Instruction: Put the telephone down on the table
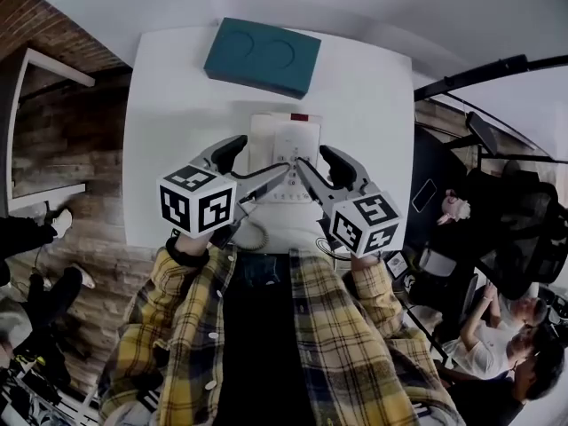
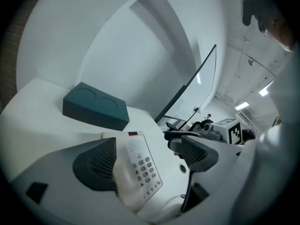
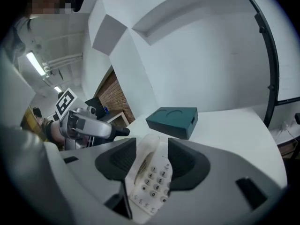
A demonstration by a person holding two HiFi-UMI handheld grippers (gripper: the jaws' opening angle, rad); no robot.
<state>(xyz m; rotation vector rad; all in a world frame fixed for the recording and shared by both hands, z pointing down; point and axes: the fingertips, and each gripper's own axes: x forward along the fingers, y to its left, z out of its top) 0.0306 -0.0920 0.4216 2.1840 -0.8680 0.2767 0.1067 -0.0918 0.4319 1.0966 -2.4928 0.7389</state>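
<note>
Two claws hang over the near half of the white counter [image 1: 177, 131], and you have the telephone [image 1: 286, 149] lying flat on it between them, keypad up, with its small red patch [image 2: 133, 134] at the far end. Your left claw [image 2: 147, 156] stands wide apart: its left pad [image 2: 96, 165] sits just beside the telephone's edge, while the other pad is well clear of it. Your right claw [image 3: 152, 162] is partly apart, and in its own view the telephone fills the gap, with both dark pads overlapping its long edges. From your head view both claws angle inward so their tips meet above the telephone, which looks to rest on the counter rather than in either claw. Beyond it, near the far edge of the counter, sits a teal box [image 1: 263, 56] with two round hollows in its top, well apart from the telephone. Your yellow plaid sleeves [image 1: 177, 300] fill the bottom of the head view.
</note>
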